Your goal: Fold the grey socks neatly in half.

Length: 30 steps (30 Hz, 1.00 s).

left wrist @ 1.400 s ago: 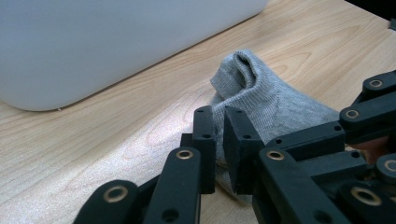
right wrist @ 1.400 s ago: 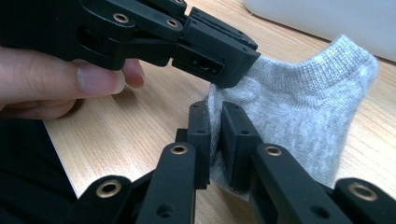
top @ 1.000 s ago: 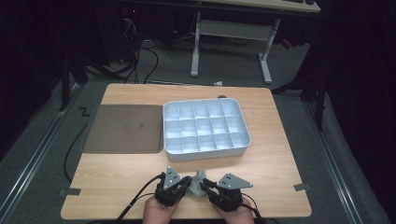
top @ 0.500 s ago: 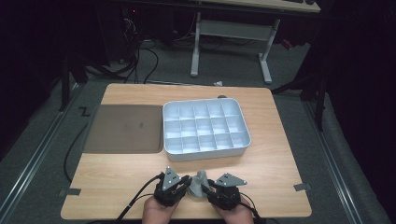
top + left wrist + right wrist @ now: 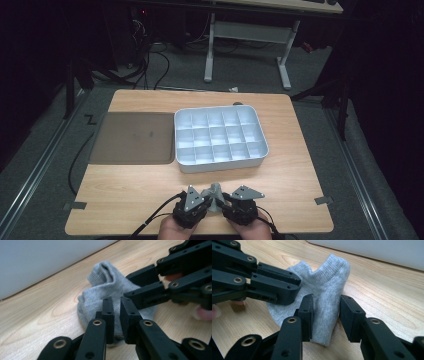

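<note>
A small grey sock [image 5: 215, 191] stands bunched up on the wooden table near its front edge, between the two grippers. My left gripper [image 5: 117, 312] has just been closing; its jaws are nearly together, with a thin edge of the sock [image 5: 105, 282] between the pads. My right gripper [image 5: 327, 310] has just been opening. Its jaws now straddle the upright fold of the sock [image 5: 329, 277], and a gap shows at the right pad. In the high view the left gripper [image 5: 207, 200] and the right gripper [image 5: 223, 200] point inward at the sock. The left gripper [image 5: 298, 283] touches the sock's left side.
A white tray [image 5: 220, 167] divided into several compartments sits at mid table, just beyond the sock. A dark flat mat [image 5: 132, 137] lies to its left. Bare wood runs along the front, with tape marks [image 5: 75, 205] near the corners. The floor drops away around the table.
</note>
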Tool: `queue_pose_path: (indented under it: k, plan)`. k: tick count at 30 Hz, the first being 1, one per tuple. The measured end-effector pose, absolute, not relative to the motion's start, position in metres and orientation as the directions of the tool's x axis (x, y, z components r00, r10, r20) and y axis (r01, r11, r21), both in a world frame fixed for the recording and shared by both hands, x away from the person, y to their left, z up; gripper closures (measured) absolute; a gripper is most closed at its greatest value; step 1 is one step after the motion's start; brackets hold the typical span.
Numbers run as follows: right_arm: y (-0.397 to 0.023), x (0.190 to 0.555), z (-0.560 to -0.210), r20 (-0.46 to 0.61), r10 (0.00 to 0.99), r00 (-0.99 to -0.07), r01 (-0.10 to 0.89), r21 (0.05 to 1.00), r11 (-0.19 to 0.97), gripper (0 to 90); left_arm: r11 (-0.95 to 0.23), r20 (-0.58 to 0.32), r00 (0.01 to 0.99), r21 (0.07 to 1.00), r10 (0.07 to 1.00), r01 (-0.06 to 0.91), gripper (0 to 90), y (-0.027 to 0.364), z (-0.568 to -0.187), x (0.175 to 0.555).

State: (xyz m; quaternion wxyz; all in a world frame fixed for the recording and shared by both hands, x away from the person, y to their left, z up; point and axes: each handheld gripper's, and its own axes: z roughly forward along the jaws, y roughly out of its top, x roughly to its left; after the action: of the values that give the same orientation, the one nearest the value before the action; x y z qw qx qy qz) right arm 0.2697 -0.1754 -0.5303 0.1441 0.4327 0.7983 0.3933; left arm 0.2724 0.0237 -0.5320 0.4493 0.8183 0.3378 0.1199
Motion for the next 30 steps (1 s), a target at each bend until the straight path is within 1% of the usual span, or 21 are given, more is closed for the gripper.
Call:
queue_pose_path:
  k: [5,8,16,20,24,27,30]
  plan:
    - [-0.180,0.274,-0.528,0.150,0.801,-0.580,0.605,0.738,0.300,56.2,-0.381,-0.096,0.745,0.812,0.660,0.442,84.0,0.024,-0.534,0.272]
    - [-0.182,0.277,-0.528,0.190,0.793,-0.578,0.632,0.719,0.288,54.0,-0.397,-0.083,0.757,0.812,0.648,0.428,84.4,0.025,-0.534,0.272]
    - [-0.182,0.280,-0.530,0.258,0.764,-0.592,0.658,0.702,0.272,53.4,-0.401,-0.066,0.755,0.815,0.652,0.418,84.5,0.027,-0.535,0.269]
    - [-0.181,0.279,-0.531,0.270,0.749,-0.605,0.655,0.704,0.275,60.3,-0.388,-0.090,0.754,0.815,0.651,0.431,84.6,0.029,-0.535,0.270]
    - [-0.181,0.280,-0.533,0.313,0.736,-0.600,0.672,0.697,0.251,67.5,-0.376,-0.111,0.754,0.813,0.648,0.443,84.5,0.031,-0.535,0.272]
    - [-0.181,0.280,-0.533,0.306,0.729,-0.612,0.665,0.698,0.266,72.0,-0.378,-0.109,0.754,0.814,0.647,0.442,84.1,0.031,-0.535,0.272]
    - [-0.180,0.279,-0.533,0.296,0.728,-0.619,0.659,0.699,0.277,74.3,-0.380,-0.105,0.756,0.815,0.646,0.437,84.1,0.032,-0.535,0.272]
